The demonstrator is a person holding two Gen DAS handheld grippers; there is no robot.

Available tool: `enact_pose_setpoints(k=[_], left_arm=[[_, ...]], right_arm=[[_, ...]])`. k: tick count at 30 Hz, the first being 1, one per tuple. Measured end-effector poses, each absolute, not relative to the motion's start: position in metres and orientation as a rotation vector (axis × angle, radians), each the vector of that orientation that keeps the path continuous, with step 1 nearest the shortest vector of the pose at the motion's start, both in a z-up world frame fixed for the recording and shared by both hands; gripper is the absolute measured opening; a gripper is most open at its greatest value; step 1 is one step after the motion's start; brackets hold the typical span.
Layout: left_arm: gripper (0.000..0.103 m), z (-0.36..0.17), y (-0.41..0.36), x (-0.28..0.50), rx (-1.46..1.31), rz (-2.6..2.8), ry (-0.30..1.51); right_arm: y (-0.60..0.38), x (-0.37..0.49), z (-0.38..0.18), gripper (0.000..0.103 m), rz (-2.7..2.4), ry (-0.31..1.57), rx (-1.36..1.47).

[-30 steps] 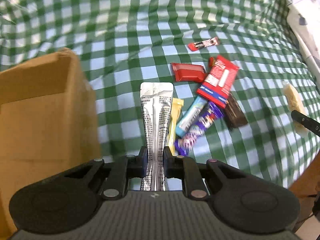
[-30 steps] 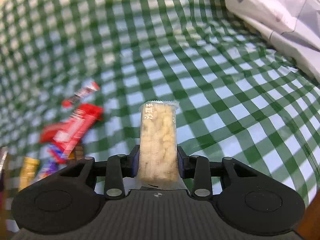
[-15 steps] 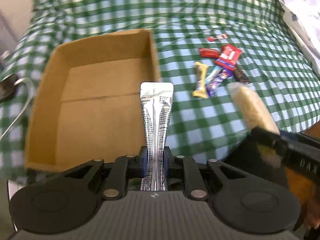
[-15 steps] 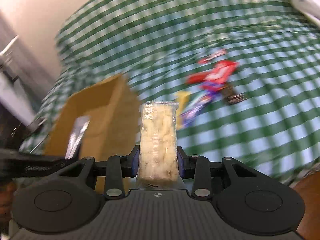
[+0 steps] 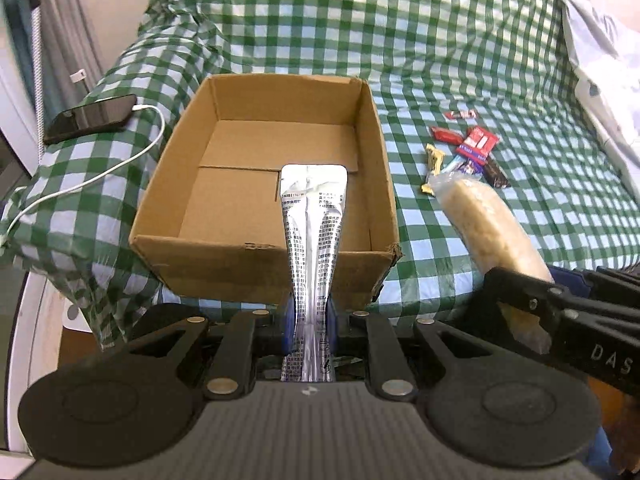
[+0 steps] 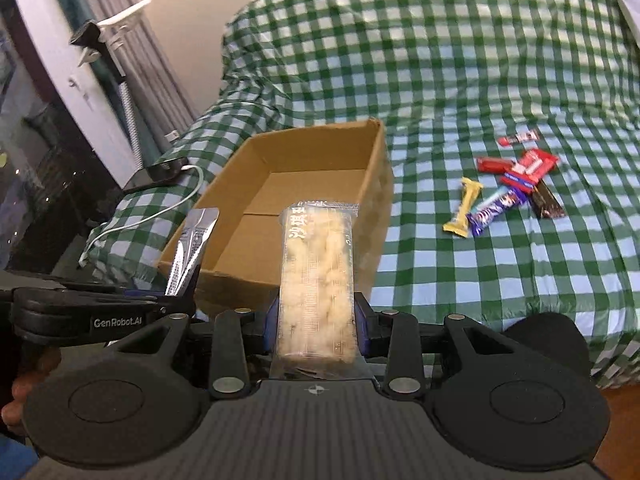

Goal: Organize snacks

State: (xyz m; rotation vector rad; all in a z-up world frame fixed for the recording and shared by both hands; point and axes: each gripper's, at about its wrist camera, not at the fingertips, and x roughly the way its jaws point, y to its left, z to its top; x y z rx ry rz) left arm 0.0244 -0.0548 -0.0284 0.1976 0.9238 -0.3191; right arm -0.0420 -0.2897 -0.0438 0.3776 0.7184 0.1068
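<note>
left hand-held gripper (image 5: 308, 322) now facing cardboard box (image 5: 264, 248), silver pouch (image 5: 312, 240) gripped

Place: you are in a home bedroom.
Evidence: green checked bedspread (image 5: 460, 40), white pillow (image 5: 600, 40) far right, curtains (image 6: 132, 80) and charging phone (image 5: 92, 118) left.

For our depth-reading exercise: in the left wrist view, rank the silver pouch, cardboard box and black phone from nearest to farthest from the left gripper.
1. Silver pouch: clamped in the left gripper jaws, centre.
2. Cardboard box: just ahead, slightly left.
3. Black phone: far left, beyond the box's front corner.
</note>
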Motion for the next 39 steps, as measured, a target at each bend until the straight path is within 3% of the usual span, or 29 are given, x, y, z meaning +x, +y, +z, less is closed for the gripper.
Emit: enact_pose_setpoints(k=[39], left_arm=[[0.018, -0.034, -0.042, 0.014, 0.155, -0.335, 0.929]], right_arm=[[-0.260, -0.051, -0.040, 0.038, 0.130, 0.748, 0.278]])
